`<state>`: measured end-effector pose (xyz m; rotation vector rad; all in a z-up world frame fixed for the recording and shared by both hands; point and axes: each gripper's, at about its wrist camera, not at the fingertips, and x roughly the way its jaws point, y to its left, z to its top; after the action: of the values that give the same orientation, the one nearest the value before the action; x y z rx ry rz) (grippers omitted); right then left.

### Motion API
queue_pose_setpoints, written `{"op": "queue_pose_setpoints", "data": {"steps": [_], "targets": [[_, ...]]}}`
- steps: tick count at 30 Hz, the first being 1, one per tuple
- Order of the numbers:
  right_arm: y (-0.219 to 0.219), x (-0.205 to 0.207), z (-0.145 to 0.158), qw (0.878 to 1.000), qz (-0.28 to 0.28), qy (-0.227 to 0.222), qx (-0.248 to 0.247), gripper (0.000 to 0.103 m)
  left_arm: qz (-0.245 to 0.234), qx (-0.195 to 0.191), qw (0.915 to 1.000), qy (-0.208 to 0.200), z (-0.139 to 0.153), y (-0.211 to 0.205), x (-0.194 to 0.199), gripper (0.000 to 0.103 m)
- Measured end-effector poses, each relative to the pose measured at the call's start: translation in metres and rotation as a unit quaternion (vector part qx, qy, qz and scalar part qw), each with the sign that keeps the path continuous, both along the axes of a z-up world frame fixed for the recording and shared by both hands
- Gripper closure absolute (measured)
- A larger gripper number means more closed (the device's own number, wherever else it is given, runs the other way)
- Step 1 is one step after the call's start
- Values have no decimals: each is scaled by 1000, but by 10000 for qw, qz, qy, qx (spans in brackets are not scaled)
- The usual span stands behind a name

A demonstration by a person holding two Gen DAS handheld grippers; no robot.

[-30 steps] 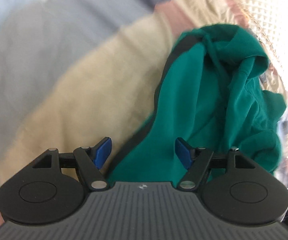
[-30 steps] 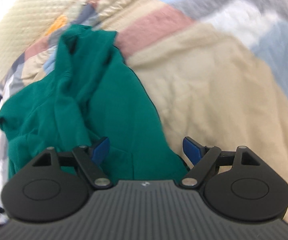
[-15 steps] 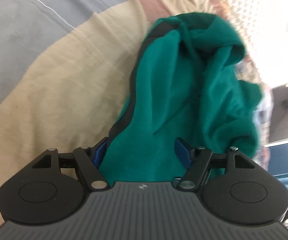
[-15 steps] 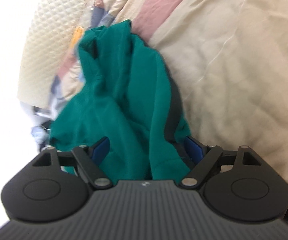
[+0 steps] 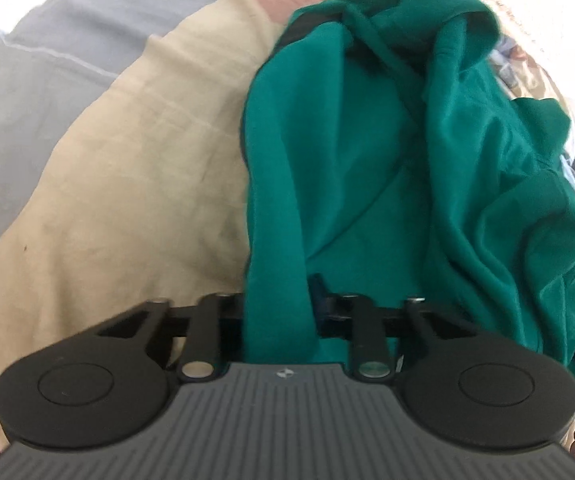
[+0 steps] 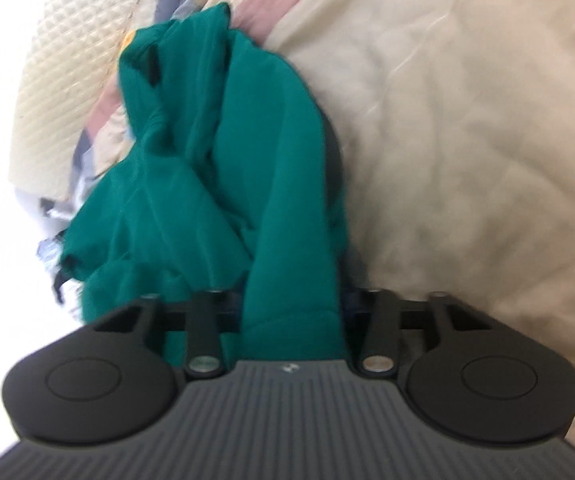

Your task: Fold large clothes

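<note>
Left gripper (image 5: 277,300): closing, a bunched strip of the green hoodie (image 5: 387,168) pinched between its jaws.
Right gripper (image 6: 293,300): closing too, clamped on another fold of that garment.
Hoodie: crumpled (drawstring showing) on the patchwork bedspread (image 5: 127,184), near a quilted cream headboard (image 6: 67,72).

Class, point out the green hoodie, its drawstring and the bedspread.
green hoodie (image 6: 287,240), right wrist view, bunched body.
drawstring (image 5: 383,54), left wrist view, cord below hood.
bedspread (image 5: 147,184), left wrist view, cream patch.
</note>
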<state>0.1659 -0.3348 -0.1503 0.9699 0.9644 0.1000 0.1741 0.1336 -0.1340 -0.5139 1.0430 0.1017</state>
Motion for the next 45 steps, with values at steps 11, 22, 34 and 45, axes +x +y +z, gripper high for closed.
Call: {"op": "queue_pose_setpoints", "data": {"steps": [11, 22, 34, 45], "targets": [[-21, -34, 62, 9735, 14, -1574, 1658, 88, 459, -1178, 9833, -1306, 84, 20, -48, 94], [-66, -94, 143, 9575, 214, -2206, 1848, 88, 119, -2108, 9572, -1979, 170, 26, -116, 94], [-97, -116, 142, 9610, -161, -2146, 1740, 85, 150, -2316, 9316, -2798, 176, 23, -178, 94], [-75, 21, 123, 9620, -1085, -1733, 1808, 86, 1166, -1658, 9289, -3099, 173, 11, -33, 94]]}}
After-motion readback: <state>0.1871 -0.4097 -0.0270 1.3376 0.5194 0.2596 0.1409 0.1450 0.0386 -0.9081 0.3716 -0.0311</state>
